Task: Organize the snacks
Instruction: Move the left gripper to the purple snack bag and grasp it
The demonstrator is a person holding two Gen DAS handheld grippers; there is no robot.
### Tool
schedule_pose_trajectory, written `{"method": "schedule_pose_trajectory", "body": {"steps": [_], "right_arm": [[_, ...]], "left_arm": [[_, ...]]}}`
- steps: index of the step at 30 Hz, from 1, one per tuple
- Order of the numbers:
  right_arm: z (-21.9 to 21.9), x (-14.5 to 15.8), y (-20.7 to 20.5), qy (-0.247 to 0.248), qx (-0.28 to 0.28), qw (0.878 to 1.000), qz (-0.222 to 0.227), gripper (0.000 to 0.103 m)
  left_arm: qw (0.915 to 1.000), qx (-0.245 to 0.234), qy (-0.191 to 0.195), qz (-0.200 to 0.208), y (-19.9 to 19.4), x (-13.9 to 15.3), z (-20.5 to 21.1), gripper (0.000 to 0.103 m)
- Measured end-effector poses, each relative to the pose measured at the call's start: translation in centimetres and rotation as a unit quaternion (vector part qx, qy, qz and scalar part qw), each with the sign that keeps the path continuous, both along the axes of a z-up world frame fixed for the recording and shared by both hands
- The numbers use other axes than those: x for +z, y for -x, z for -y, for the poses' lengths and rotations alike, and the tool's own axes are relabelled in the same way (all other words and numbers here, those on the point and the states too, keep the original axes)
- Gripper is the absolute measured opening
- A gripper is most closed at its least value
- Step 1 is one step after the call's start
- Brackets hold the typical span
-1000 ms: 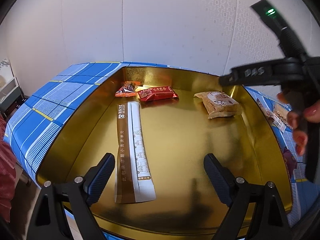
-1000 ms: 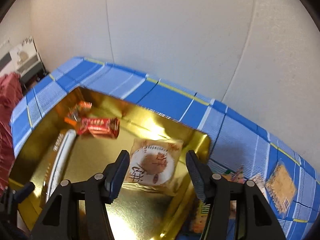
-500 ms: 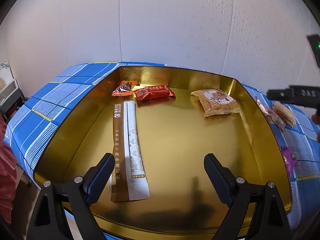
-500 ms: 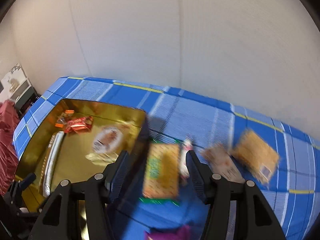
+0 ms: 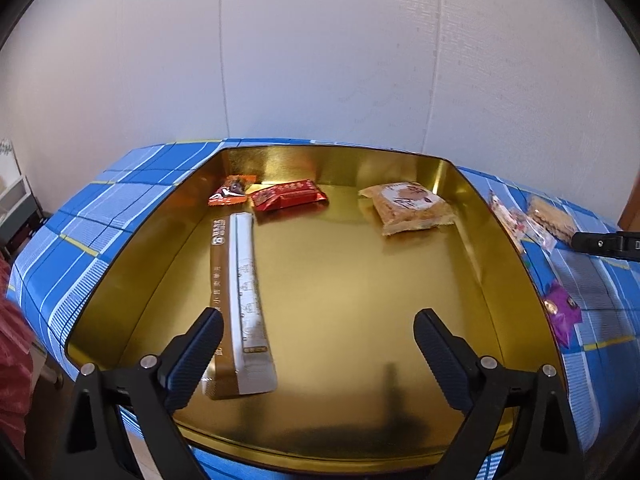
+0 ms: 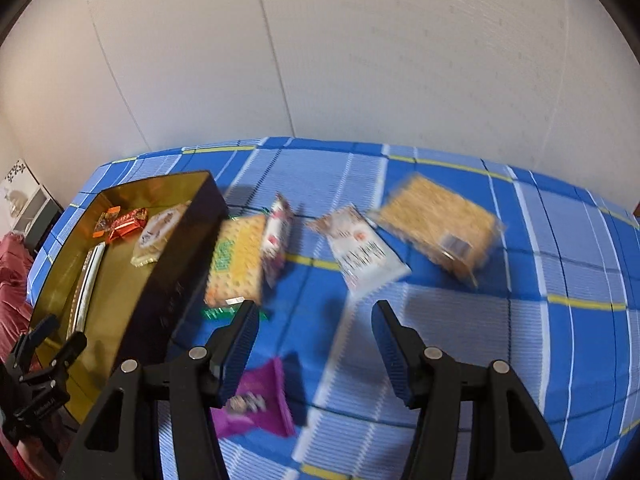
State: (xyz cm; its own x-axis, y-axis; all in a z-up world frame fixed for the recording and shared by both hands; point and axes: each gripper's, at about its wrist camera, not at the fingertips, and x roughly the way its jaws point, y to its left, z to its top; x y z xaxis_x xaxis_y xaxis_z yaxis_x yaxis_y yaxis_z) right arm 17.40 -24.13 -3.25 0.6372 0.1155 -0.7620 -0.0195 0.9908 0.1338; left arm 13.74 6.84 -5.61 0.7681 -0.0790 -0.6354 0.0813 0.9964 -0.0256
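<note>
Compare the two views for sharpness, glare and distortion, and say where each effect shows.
Left wrist view: sharp; the gold tin throws soft glare along its walls; the left claw casts a shadow on the floor. Right wrist view: motion blur smears the cracker pack and purple packet. Both: fisheye bends the tablecloth lines.

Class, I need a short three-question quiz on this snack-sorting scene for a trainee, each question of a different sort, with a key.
1. How many snacks lie inside the gold tin?
2. True or false: the right gripper is holding a snack.
3. Which snack lies nearest the right gripper: A) the purple packet, B) the cracker pack, C) the long stick packet?

Key:
1. Four: the long stick packet, an orange packet, a red packet and a round cake.
2. False; nothing is between its fingers.
3. A.
</note>
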Motion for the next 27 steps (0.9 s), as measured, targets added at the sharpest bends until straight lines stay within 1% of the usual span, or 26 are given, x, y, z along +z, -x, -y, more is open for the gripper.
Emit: {"method": "schedule_pose_trajectory", "body": {"steps": [2, 4, 6, 9, 12, 14, 16, 20, 21, 23, 24, 27], "right_arm": [[0.7, -0.4, 1.1, -0.014, -0.001, 1.0, 0.001, 0.06], [1.2, -0.8, 1.8, -0.017, -0.003, 1.0, -0.002, 0.06], [1.6, -1.1, 2.3, -0.01, -0.005, 1.0, 0.001, 0.06], [2.7, -1.9, 3.2, 0.006, -0.012, 1.0, 0.007, 0.06], [4.3, -2.6, 4.0, 0.006, -0.026, 1.0, 0.013, 0.06], [5.6, -2.9, 4.5, -0.006, -0.038, 0.999, 0.023, 0.06], [6.8, -3.1, 5.1, -0.018, -0.05, 0.998, 0.034, 0.06], [8.7, -3.9, 6.4, -0.046, -0.072, 0.995, 0.056, 0.06], [9.3, -4.0, 6.6, -0.065, -0.083, 0.993, 0.051, 0.06], [9.9, -3.8, 7.1, -0.085, -0.089, 0.991, 0.061, 0.06], [10.1, -3.8, 7.0, -0.084, -0.092, 0.99, 0.063, 0.06], [10.6, -3.7, 7.3, -0.097, -0.098, 0.988, 0.07, 0.06]], "left_arm": [[0.9999, -0.009, -0.007, -0.001, 0.2, -0.1, 0.5, 0.097], [0.9998, -0.016, -0.008, -0.002, 0.6, 0.0, 1.0, 0.097], [0.9996, -0.028, 0.001, -0.01, 0.9, 0.3, 1.4, 0.097], [0.9992, -0.04, 0.007, -0.005, 1.7, 1.3, 2.3, 0.097], [0.9983, -0.057, -0.005, 0.011, 2.7, 2.6, 3.9, 0.097], [0.9969, -0.075, -0.019, 0.018, 3.3, 3.4, 5.4, 0.097], [0.9944, -0.099, -0.034, 0.018, 3.6, 4.0, 7.5, 0.097], [0.9884, -0.144, -0.047, 0.013, 3.8, 4.7, 11.2, 0.097], [0.986, -0.156, -0.058, 0.011, 3.6, 4.8, 12.5, 0.097], [0.9834, -0.168, -0.068, 0.009, 3.3, 4.9, 13.8, 0.097], [0.9809, -0.181, -0.072, 0.003, 2.9, 4.8, 15.0, 0.097], [0.9769, -0.197, -0.081, -0.013, 2.0, 4.3, 17.1, 0.097]]}}
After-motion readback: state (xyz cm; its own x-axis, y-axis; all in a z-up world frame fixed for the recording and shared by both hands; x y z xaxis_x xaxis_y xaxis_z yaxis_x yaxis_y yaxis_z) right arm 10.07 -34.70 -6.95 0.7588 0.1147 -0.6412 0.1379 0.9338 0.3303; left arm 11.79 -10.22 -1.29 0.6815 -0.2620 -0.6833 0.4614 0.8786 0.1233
